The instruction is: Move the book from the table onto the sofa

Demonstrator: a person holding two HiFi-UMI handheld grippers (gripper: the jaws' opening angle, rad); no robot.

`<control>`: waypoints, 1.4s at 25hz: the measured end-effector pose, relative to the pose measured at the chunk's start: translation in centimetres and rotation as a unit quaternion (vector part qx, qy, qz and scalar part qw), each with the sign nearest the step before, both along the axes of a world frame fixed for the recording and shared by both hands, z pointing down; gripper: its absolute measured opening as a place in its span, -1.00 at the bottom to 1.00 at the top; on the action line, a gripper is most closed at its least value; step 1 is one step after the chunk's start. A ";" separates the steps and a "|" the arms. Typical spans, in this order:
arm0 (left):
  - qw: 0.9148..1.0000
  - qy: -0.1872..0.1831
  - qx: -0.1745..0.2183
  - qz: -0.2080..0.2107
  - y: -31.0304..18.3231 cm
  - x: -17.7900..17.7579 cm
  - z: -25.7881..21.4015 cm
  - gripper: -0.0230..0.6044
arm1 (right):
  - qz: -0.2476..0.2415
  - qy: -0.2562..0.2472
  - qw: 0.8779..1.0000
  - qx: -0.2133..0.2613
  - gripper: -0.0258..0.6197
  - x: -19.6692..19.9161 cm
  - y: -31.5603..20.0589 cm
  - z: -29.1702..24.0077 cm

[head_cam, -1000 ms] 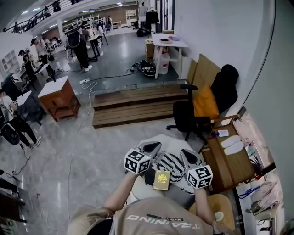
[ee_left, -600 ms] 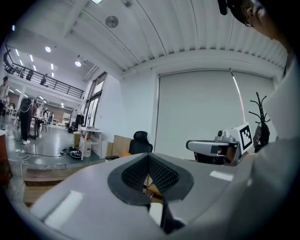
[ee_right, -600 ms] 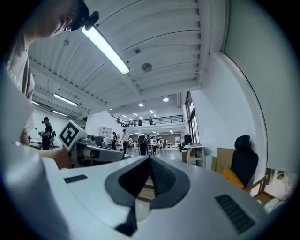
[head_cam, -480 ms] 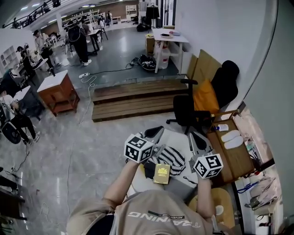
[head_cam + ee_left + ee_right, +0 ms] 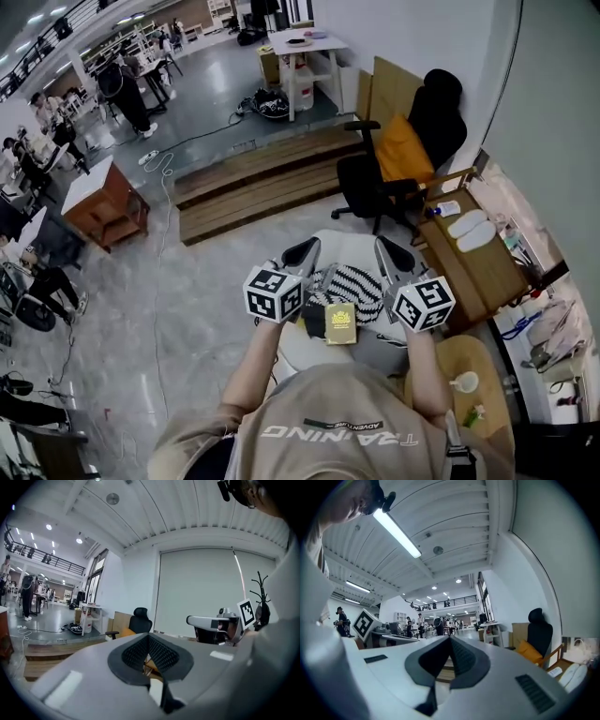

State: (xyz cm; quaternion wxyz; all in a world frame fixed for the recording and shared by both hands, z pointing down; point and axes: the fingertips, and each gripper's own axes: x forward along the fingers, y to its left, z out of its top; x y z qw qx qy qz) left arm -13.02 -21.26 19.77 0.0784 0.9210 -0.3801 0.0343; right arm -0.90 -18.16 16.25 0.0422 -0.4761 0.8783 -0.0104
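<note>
The book, olive-covered with a gold emblem, lies flat on the white sofa seat next to a black-and-white striped cushion. My left gripper hovers above the seat just left of the book, jaws shut and empty. On the other side of the book my right gripper is held at the same height, also shut on nothing. In the left gripper view the shut jaws point level into the room, with the right gripper beside them. The right gripper view shows its shut jaws and the left gripper.
A black office chair with an orange cushion stands beyond the sofa. A wooden side table is on the right, and a round stool with a cup is near my right elbow. Wooden steps and people lie further off.
Both grippers have risen a little above the seat, still shut. The book stays lying on the sofa. The head view has swung slightly.
</note>
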 end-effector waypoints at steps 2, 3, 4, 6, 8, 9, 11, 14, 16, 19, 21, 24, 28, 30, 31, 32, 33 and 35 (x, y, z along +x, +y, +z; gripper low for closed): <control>1.000 0.002 0.000 -0.002 -0.1 0.1 -0.1 -0.91 | 0.002 0.012 1.000 0.000 -0.91 0.1 -0.1 0.0; 1.000 0.002 0.000 -0.004 -0.2 0.1 -0.2 -0.91 | 0.002 0.016 1.000 0.000 -0.91 0.1 -0.1 0.1; 1.000 0.000 0.001 -0.005 -0.2 0.0 -0.3 -0.91 | 0.002 0.018 1.000 -0.002 -0.91 0.1 -0.1 0.2; 1.000 -0.004 0.002 -0.008 -0.1 -0.2 -0.4 -0.91 | 0.004 0.016 1.000 -0.006 -0.91 0.2 -0.1 0.5; 1.000 -0.008 0.002 -0.008 0.0 -0.1 -0.4 -0.91 | 0.007 0.017 1.000 -0.008 -0.91 0.5 -0.1 0.7; 1.000 -0.010 0.003 -0.008 0.1 -0.1 -0.4 -0.91 | 0.009 0.021 1.000 -0.008 -0.91 0.5 0.0 0.8; 1.000 -0.012 0.003 -0.007 0.2 -0.2 -0.5 -0.91 | 0.011 0.031 0.999 -0.006 -0.91 0.4 0.2 0.8; 1.000 -0.015 0.003 -0.003 0.2 0.0 -0.5 -0.91 | 0.012 0.040 0.999 -0.007 -0.91 0.3 0.2 1.0; 1.000 -0.017 0.001 -0.001 0.1 0.2 -0.1 -0.91 | 0.014 0.045 0.999 -0.009 -0.91 0.4 0.1 1.3; 1.000 -0.020 -0.003 0.002 0.0 0.1 0.5 -0.91 | 0.018 0.050 0.999 -0.009 -0.91 0.3 0.2 1.5; 1.000 -0.030 0.001 0.003 -0.1 -0.1 0.7 -0.91 | 0.023 0.058 0.998 -0.008 -0.91 0.3 0.1 1.5; 0.999 -0.041 0.004 0.004 -0.2 0.2 1.1 -0.91 | 0.026 0.063 0.998 -0.008 -0.91 0.5 -0.4 1.5; 0.999 -0.037 -0.005 0.007 -0.2 0.3 2.0 -0.91 | 0.021 0.073 0.997 -0.006 -0.91 0.1 -0.1 1.6; 0.999 -0.033 -0.008 0.008 -0.3 0.0 2.1 -0.91 | 0.020 0.077 0.997 -0.009 -0.91 -0.2 0.0 1.9; 0.999 -0.034 -0.008 0.009 -0.3 -0.1 2.2 -0.91 | 0.020 0.079 0.997 -0.011 -0.91 -0.3 -0.1 2.1; 0.999 -0.034 -0.008 0.011 -0.3 -0.1 2.2 -0.91 | 0.021 0.081 0.996 -0.013 -0.91 -0.4 -0.1 2.3; 0.999 -0.034 -0.009 0.014 -0.3 -0.1 2.3 -0.91 | 0.022 0.082 0.996 -0.014 -0.91 -0.3 -0.1 2.4; 0.999 -0.034 -0.009 0.018 -0.3 0.0 2.4 -0.91 | 0.024 0.084 0.996 -0.015 -0.91 -0.2 -0.1 2.4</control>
